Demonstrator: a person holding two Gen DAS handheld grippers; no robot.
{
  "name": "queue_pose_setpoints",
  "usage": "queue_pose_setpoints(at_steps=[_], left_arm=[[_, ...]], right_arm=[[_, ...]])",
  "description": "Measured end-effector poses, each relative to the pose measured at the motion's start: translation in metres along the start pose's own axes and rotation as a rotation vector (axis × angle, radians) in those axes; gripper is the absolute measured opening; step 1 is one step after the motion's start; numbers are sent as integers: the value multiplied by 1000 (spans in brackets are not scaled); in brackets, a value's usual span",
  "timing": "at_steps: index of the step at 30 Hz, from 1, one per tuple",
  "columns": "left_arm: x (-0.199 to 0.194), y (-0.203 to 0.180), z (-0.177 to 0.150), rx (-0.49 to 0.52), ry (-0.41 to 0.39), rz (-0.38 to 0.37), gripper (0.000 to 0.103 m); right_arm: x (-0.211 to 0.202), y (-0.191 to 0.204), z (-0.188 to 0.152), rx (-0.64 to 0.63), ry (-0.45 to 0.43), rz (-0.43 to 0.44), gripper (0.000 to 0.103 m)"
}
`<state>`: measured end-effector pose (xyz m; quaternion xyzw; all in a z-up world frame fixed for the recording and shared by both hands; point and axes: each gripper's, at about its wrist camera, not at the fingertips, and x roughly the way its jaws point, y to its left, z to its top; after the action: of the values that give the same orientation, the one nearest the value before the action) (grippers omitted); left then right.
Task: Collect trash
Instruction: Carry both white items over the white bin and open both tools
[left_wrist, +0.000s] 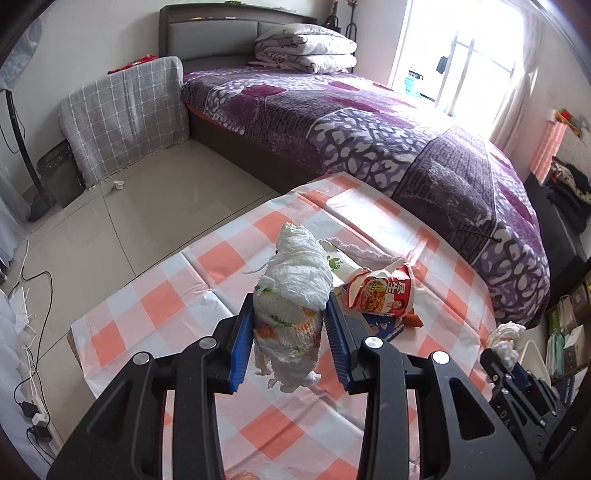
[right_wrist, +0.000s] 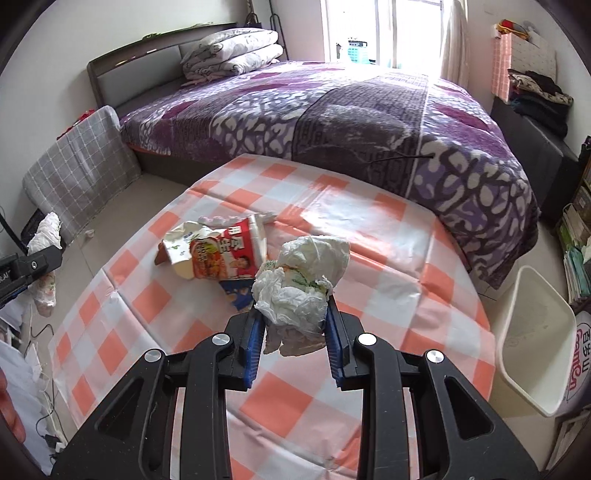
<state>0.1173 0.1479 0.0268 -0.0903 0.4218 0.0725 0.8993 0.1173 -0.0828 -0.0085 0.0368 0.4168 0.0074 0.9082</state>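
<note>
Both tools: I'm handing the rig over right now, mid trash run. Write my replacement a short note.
Left tool: shut on a rolled diaper, held above the table.
Right tool: shut on a crumpled wad, also off the table.
Still on the table: crushed noodle cup, a white carton and a blue wrapper under the cup.
White bin stands on the floor right of the table; nothing visible in it.
Left: drop both loads, then fetch the rest.

The crushed red noodle cup (right_wrist: 225, 258) beside the white bin (right_wrist: 532, 343) bears Chinese characters too distorted to read; no other text is legible.
</note>
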Motion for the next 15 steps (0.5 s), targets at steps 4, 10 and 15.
queue_pose_setpoints(at_steps=[4, 10, 15], left_arm=[[7, -26, -9, 43, 11, -16, 37], [16, -72, -27, 117, 20, -42, 37], [19, -110, -40, 181, 21, -73, 37]], right_arm=[[-9, -40, -4, 49, -3, -38, 28], [-14, -103, -9, 180, 6, -79, 29], [-24, -152, -12, 291, -4, -123, 29]])
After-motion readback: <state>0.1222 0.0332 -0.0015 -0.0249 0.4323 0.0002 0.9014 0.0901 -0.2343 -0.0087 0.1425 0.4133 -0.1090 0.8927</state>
